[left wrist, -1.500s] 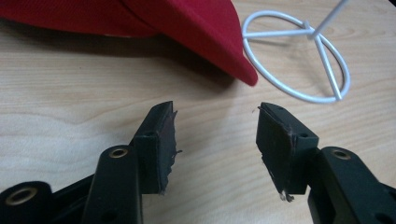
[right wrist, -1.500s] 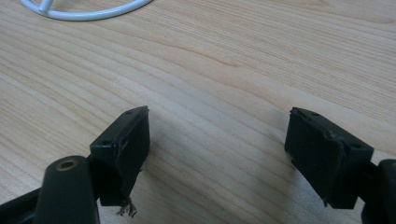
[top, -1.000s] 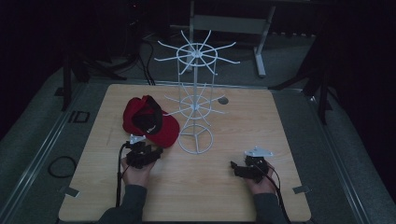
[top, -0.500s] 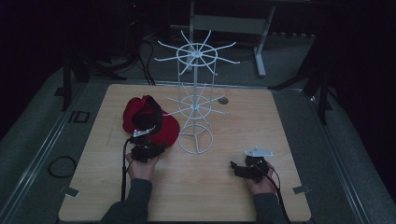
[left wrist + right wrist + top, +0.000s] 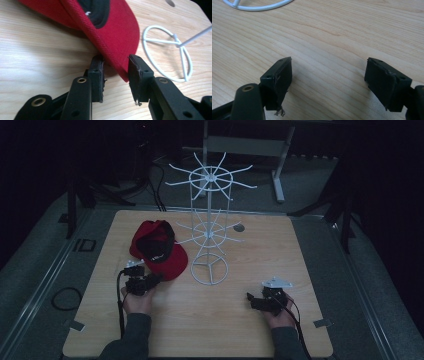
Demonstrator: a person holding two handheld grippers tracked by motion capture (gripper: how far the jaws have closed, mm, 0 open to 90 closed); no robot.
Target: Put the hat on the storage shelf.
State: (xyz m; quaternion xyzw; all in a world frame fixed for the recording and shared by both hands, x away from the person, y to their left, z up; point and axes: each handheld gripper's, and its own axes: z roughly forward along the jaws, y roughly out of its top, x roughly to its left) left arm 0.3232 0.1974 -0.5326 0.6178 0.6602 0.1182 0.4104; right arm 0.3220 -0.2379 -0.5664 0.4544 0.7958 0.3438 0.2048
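Cloth on the red cap looks rough and woven, with a black inside, and its brim is a smooth round curve. I see the cap lying on the pale wooden table, just left of the white wire rack.

My left gripper has its two black jaws on either side of the brim's edge. The jaws have just been closing, and the brim sits between them. The left pad is up against the cloth, but a small gap shows at the other pad, so I call it narrow and not pinched yet.

My right gripper rests low over bare wood with its jaws wide and nothing between them (the pads look a bit frayed at the tips).

The rack is thin metal: a round ring foot with three spokes, a tall pole, and prongs sticking out like stars. The ring foot lies just beside the cap's brim.

Plain wood stretches between my two hands in the high view, and the near edge of the table is close behind them.
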